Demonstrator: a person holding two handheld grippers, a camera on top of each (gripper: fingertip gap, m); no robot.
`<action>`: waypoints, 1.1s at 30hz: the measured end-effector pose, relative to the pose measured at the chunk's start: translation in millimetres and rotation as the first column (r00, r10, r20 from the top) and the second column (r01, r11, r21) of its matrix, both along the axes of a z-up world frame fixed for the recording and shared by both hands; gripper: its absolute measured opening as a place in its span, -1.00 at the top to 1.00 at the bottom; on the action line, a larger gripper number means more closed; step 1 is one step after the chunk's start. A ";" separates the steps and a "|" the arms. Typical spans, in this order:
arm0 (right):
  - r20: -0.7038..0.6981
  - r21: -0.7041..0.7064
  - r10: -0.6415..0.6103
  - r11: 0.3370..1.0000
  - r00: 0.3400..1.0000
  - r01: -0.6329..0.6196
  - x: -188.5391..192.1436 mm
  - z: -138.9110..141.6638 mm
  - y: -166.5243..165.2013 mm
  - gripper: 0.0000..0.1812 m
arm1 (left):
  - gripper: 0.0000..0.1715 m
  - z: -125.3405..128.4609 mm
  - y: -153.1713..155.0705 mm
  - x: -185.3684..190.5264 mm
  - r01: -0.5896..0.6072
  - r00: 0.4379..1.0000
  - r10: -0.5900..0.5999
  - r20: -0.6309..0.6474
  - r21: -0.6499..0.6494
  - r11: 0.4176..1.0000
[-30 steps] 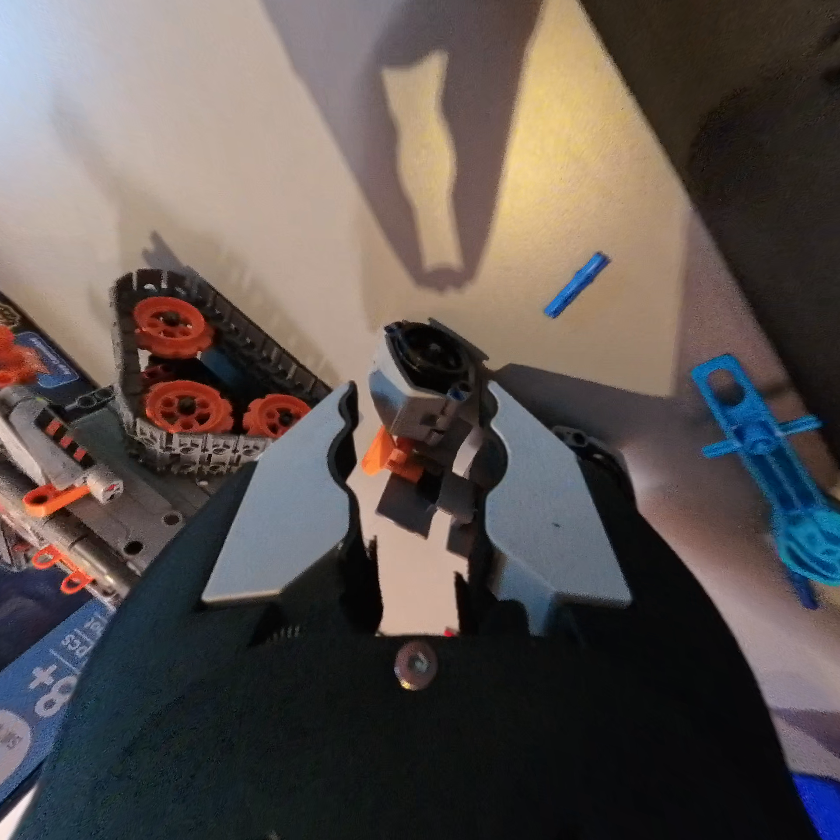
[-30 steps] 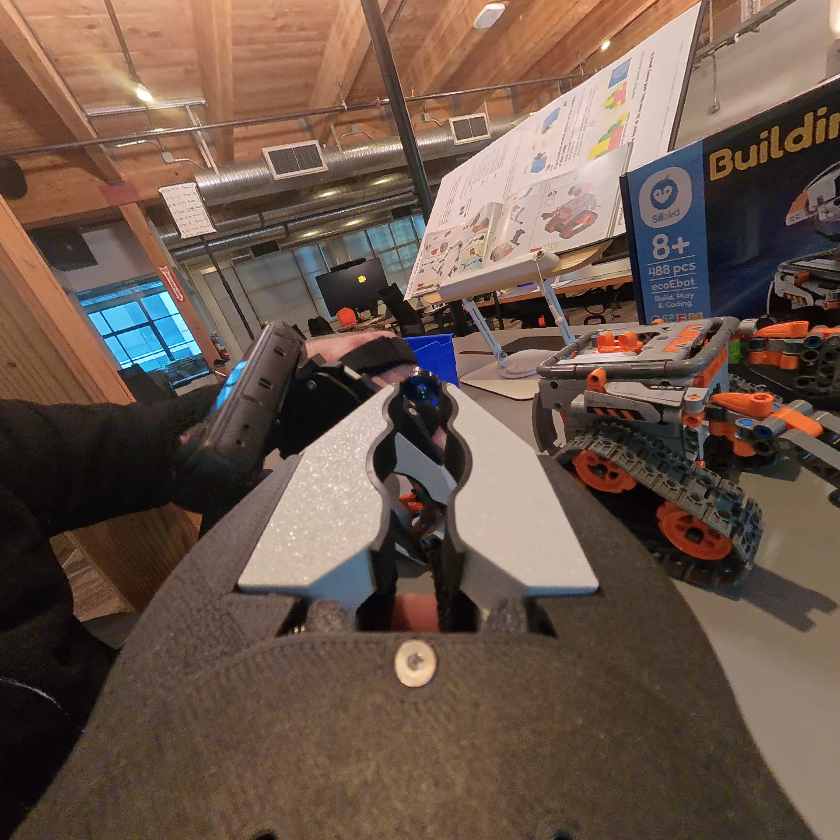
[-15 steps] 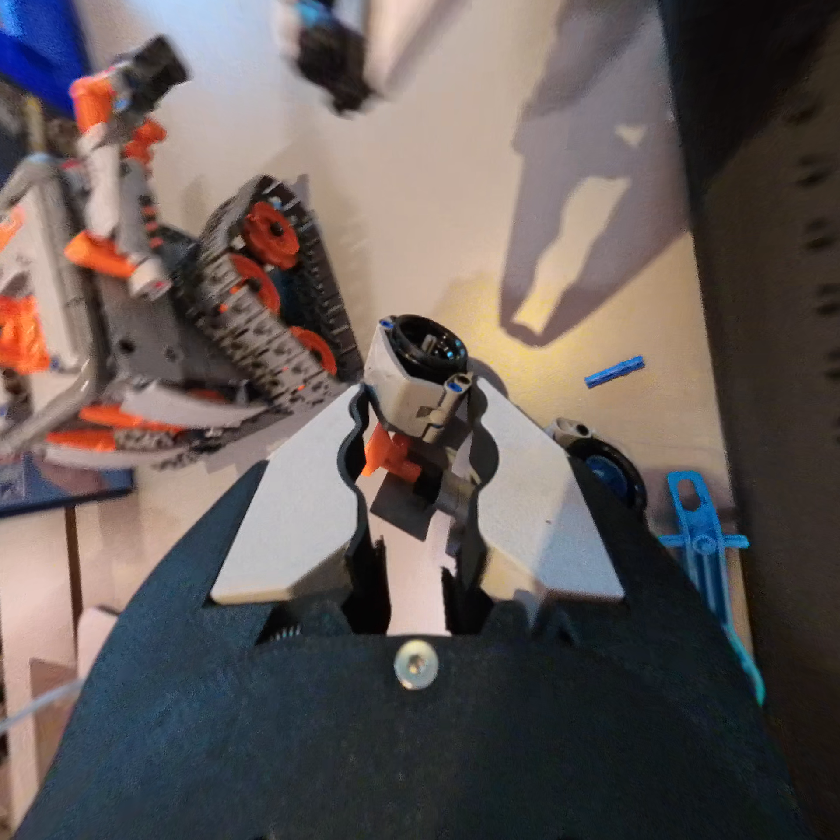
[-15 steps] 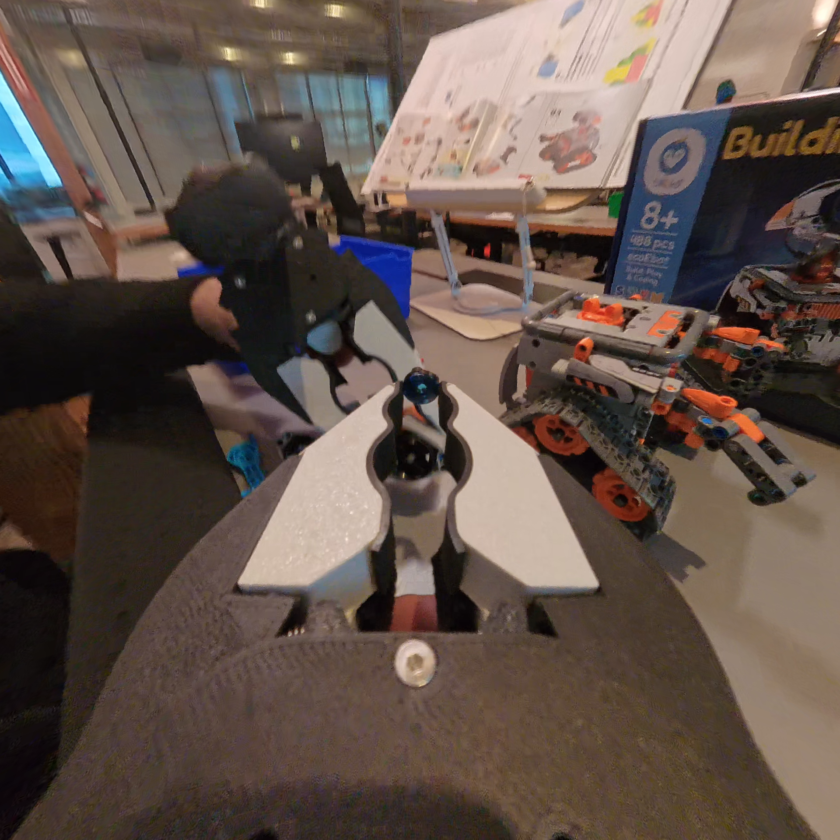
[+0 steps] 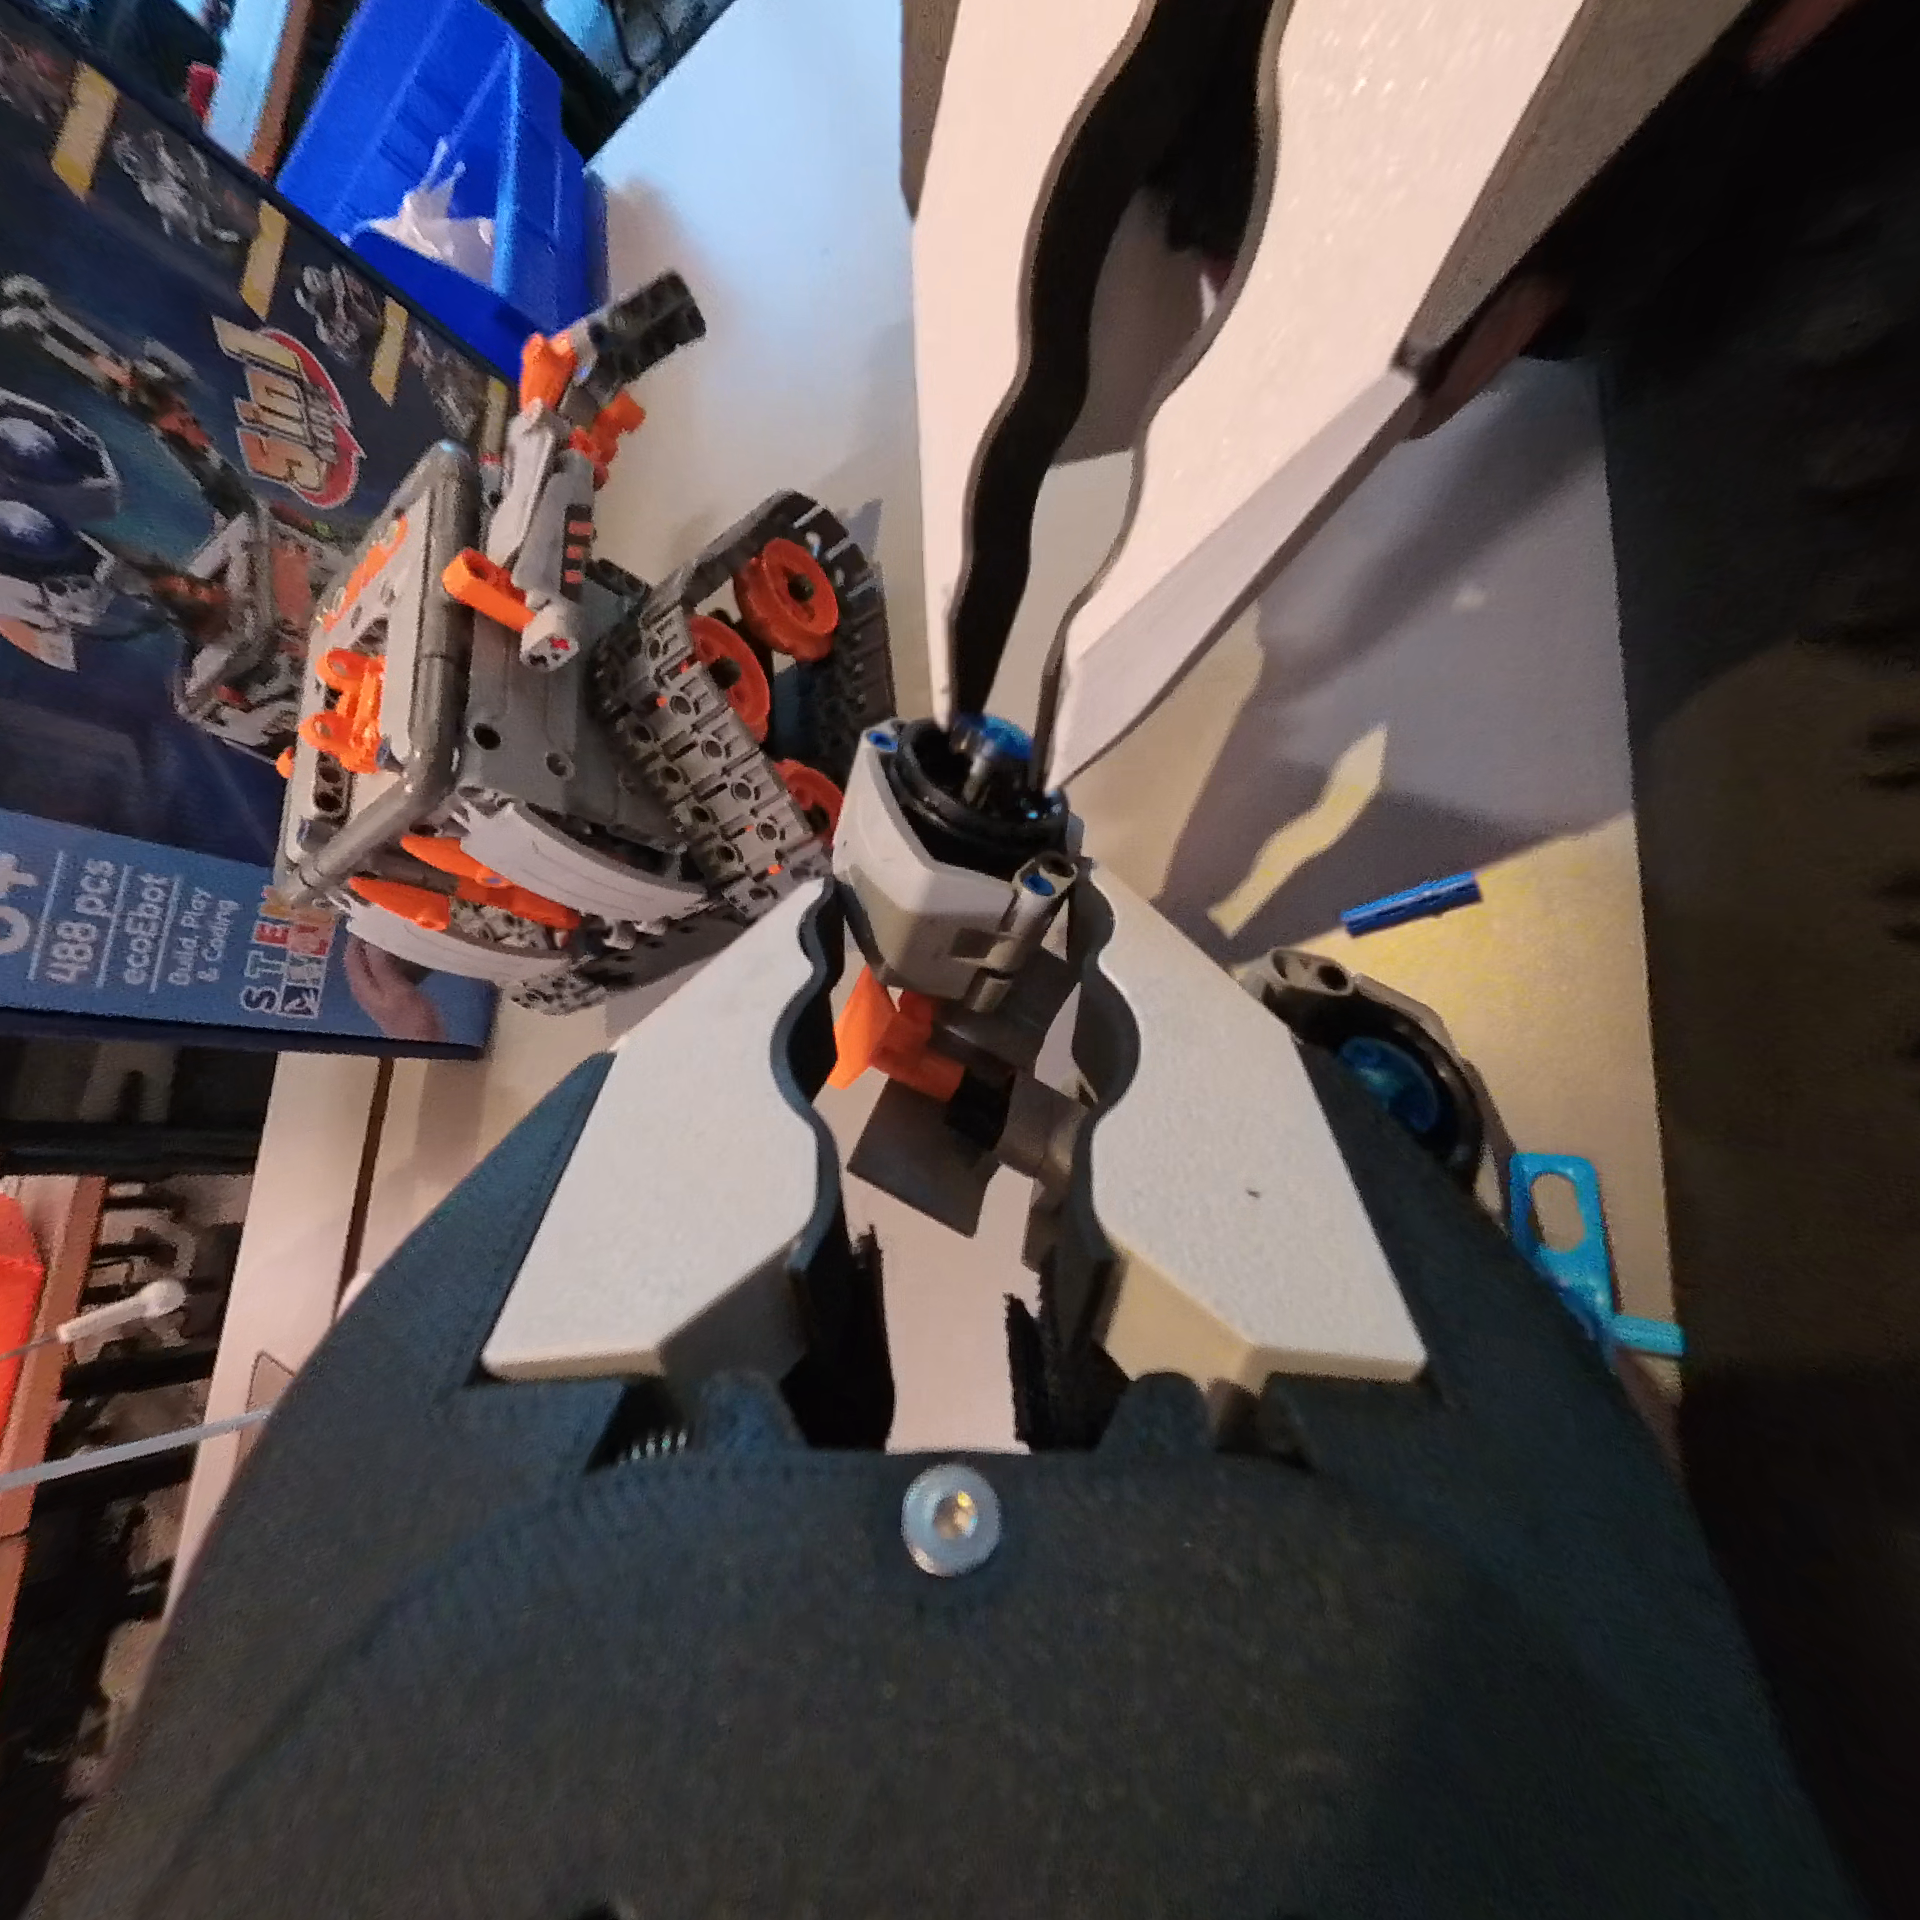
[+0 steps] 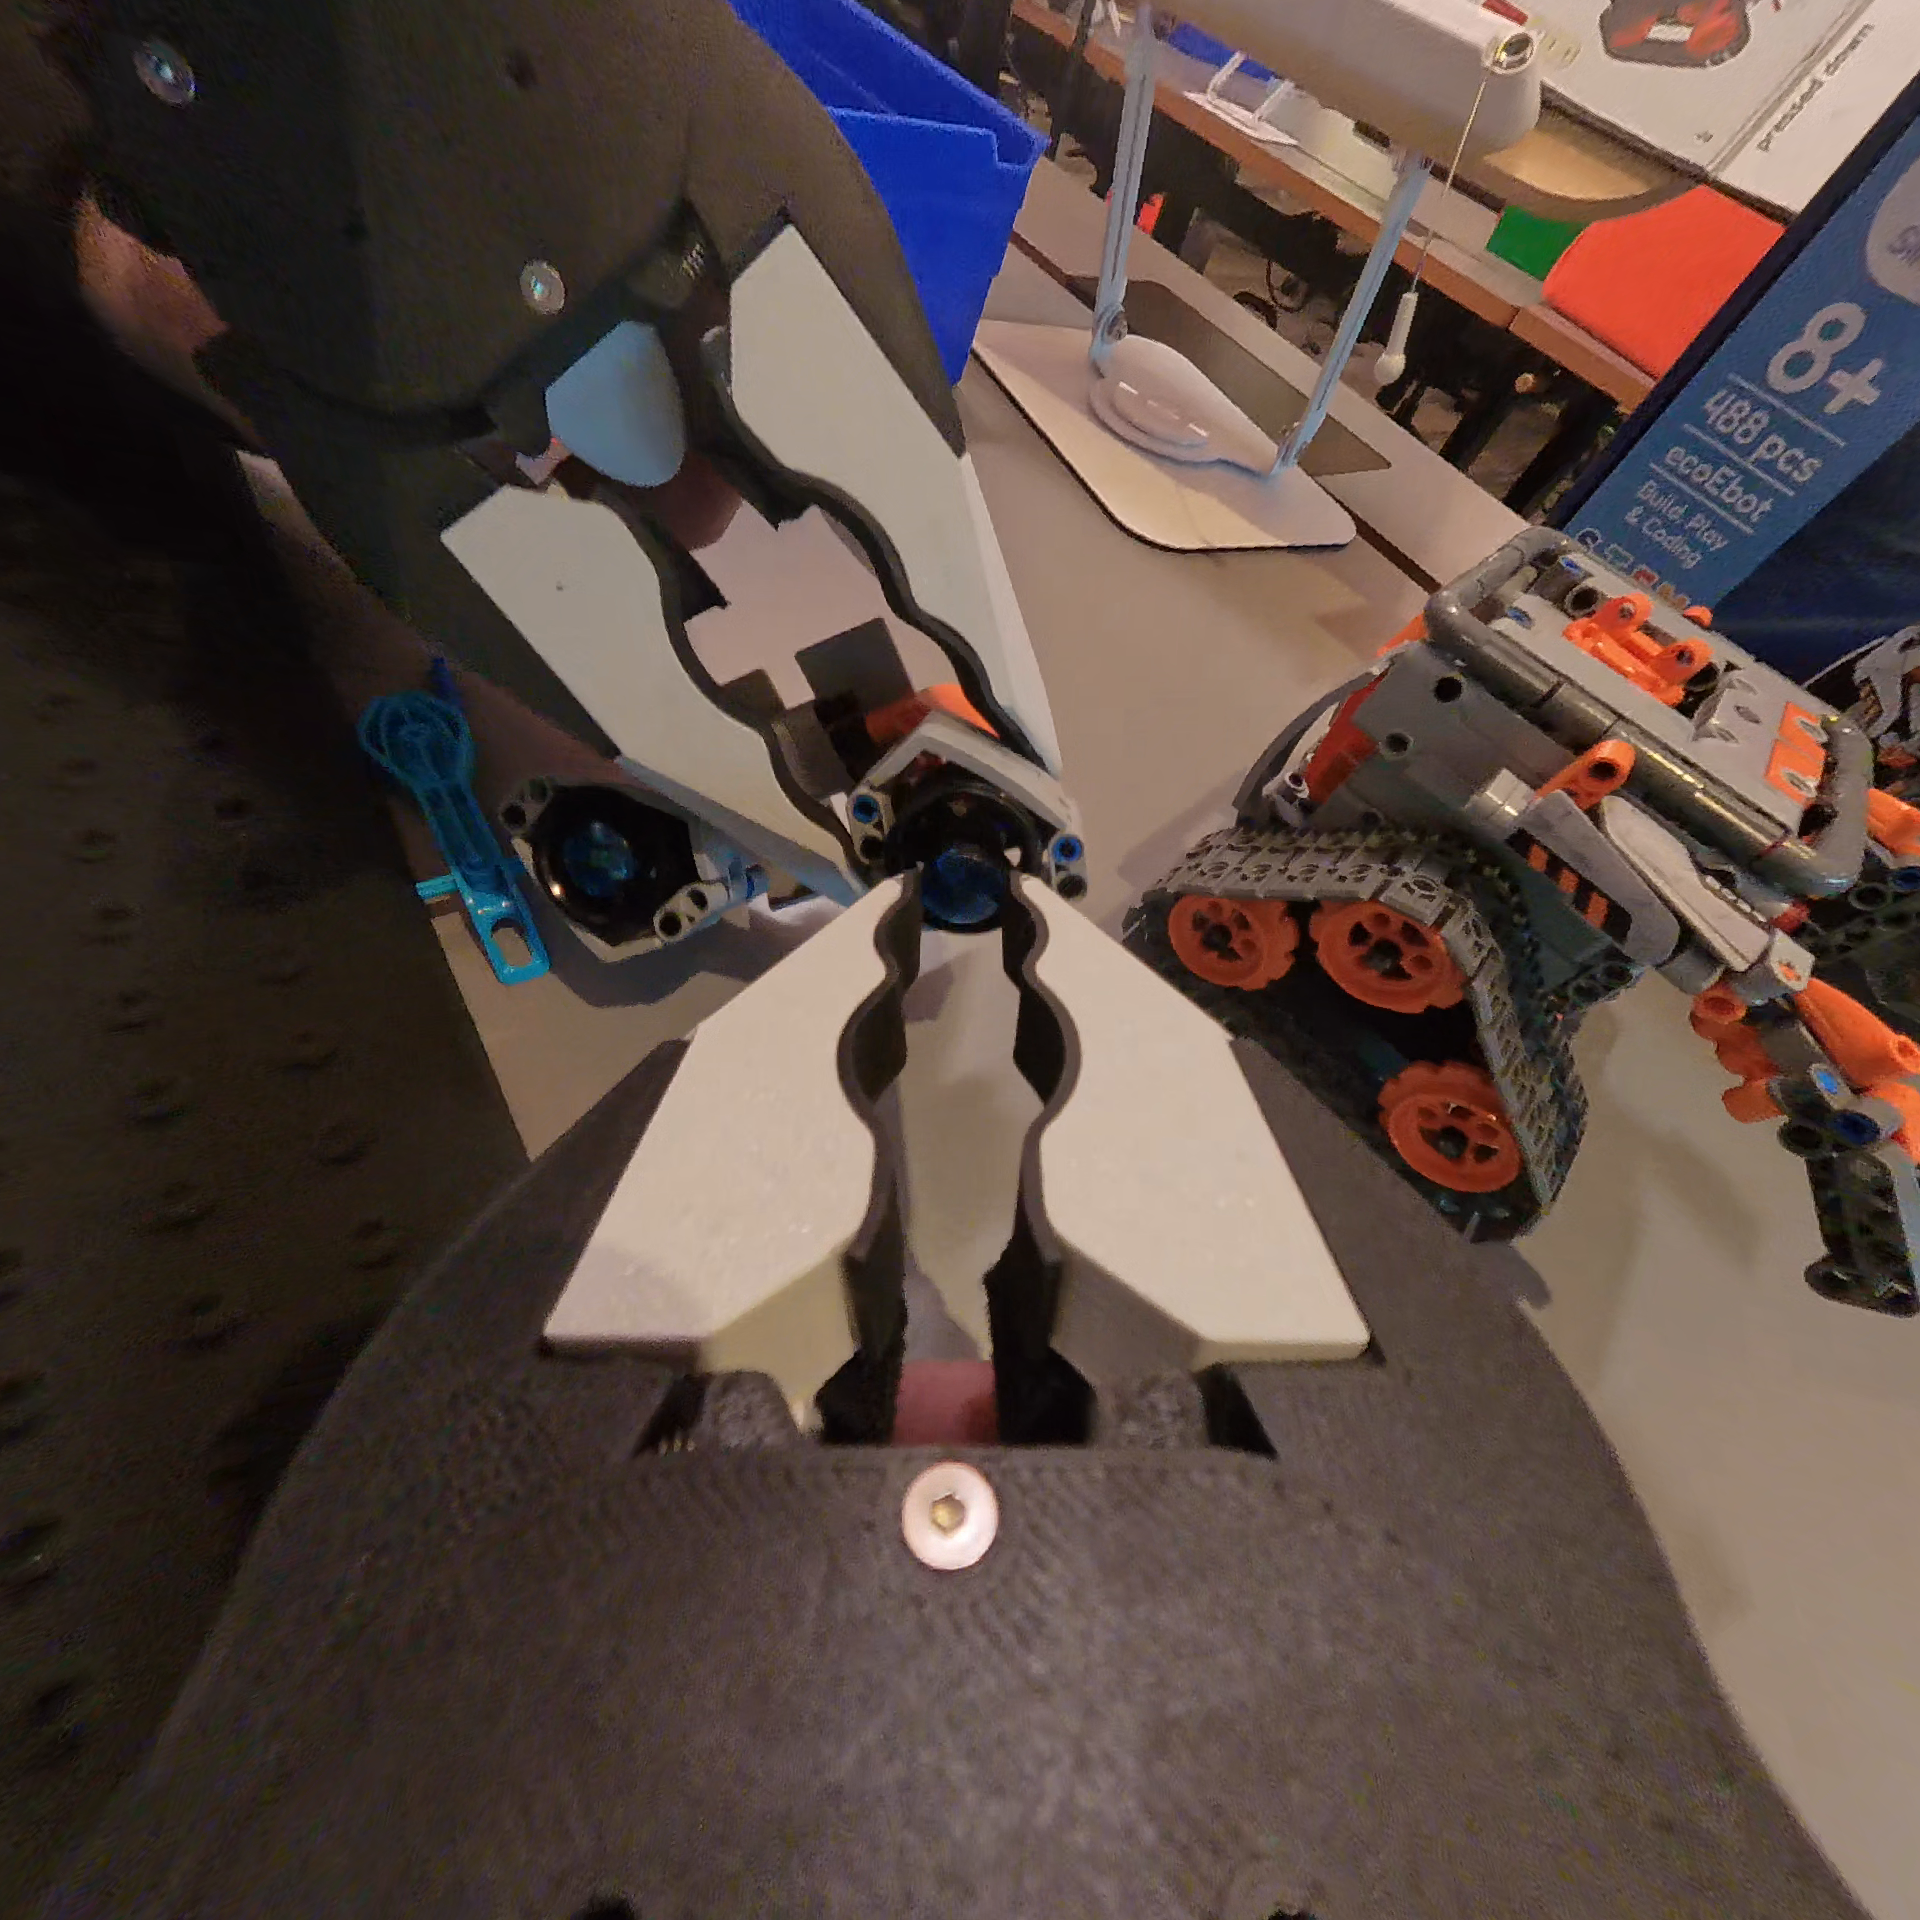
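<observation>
1. Since half a second ago my two grippers have closed in on each other. The right gripper [image 6: 961, 894] was well apart from the left then; now its tips sit at the mouth of the part the left one holds. The left wrist view has also swung, bringing more of the toy vehicle in at 10 o'clock.
2. The left gripper [image 5: 956, 935] has its jaws moderately apart, clamped on the lower body of a grey plastic motor-like module with a round black socket [image 5: 935, 862].
3. The right jaws are narrow, pinching a small dark-blue round plastic piece [image 6: 956, 888] at their very tips. It is touching or just entering the socket; I cannot tell how deep.
4. My own judgement on handling: the left grip sits low on the module and off to one side, so any sideways push at the socket could twist it. I would keep the two grippers in line, nose to nose.
5. Count:
   - Two grey modules: one held, and a second [image 6: 608, 857] lying on the pale desk [image 6: 1714, 1455] at 9 o'clock of the tips.
   - One grey-and-orange tracked brick vehicle [image 6: 1507, 831] at 3 o'clock, with three orange wheels showing in its near track.
   - One light-blue plastic lever tool [image 6: 457, 821] beside the second module.
   - One short blue axle [image 5: 1408, 902].
   - One dark-blue printed box [image 5: 125, 520].
   - One blue bin [image 6: 935, 156].
</observation>
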State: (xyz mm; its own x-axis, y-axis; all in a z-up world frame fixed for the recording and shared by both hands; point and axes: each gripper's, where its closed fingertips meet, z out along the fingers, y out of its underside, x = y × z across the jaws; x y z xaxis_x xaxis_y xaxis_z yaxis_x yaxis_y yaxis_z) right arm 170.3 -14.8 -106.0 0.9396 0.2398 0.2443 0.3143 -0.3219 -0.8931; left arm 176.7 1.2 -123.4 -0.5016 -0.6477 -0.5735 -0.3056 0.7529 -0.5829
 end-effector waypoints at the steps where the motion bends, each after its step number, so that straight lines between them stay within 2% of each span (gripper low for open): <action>1: 0.000 -0.001 -0.001 1.000 1.000 0.001 0.1 -0.4 0.1 0.86 | 0.52 1.1 -1.0 0.7 -0.002 1.000 0.002 0.014 0.001 1.000; 12: 0.018 0.004 -0.012 1.000 1.000 0.012 -0.5 0.9 0.0 0.86 | 0.54 3.1 -2.2 0.7 -0.009 0.998 0.010 0.063 -0.007 1.000; 19: 0.123 0.002 -0.033 0.999 0.992 0.033 -1.7 0.6 -0.1 0.86 | 0.54 4.0 -1.9 -0.3 -0.022 0.996 0.016 0.090 0.064 0.998; 21: 0.133 -0.004 -0.036 0.999 0.990 0.037 -2.4 -0.1 -0.1 0.86 | 0.55 4.3 -0.1 -0.3 -0.030 0.994 0.014 0.113 0.145 0.989; 25: 0.061 -0.031 -0.035 0.999 0.998 0.037 -3.2 -2.4 0.8 0.86 | 0.55 3.6 3.7 1.2 -0.058 0.988 0.010 0.157 0.303 0.951; 27: 0.030 -0.046 -0.040 0.998 0.999 0.041 -2.3 -4.4 1.7 0.86 | 0.55 2.6 5.1 1.9 -0.065 0.986 0.009 0.164 0.339 0.939; 31: -0.012 -0.050 -0.041 0.998 0.999 0.041 -1.4 -5.0 1.8 0.86 | 0.55 2.1 4.8 2.7 -0.066 0.987 0.014 0.162 0.321 0.945; 33: -0.015 -0.043 -0.044 0.998 0.999 0.044 -1.1 -3.7 2.1 0.86 | 0.55 2.1 4.1 3.0 -0.061 0.989 0.022 0.149 0.261 0.963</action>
State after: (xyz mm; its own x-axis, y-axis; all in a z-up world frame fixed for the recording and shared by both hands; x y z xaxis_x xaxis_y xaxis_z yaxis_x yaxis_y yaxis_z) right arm 169.3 -12.7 -109.8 0.9531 0.2080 0.2197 0.2850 -0.3728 -0.8831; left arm 179.8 5.3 -121.3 -0.3772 -0.4817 -0.7910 -0.2680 0.8743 -0.4047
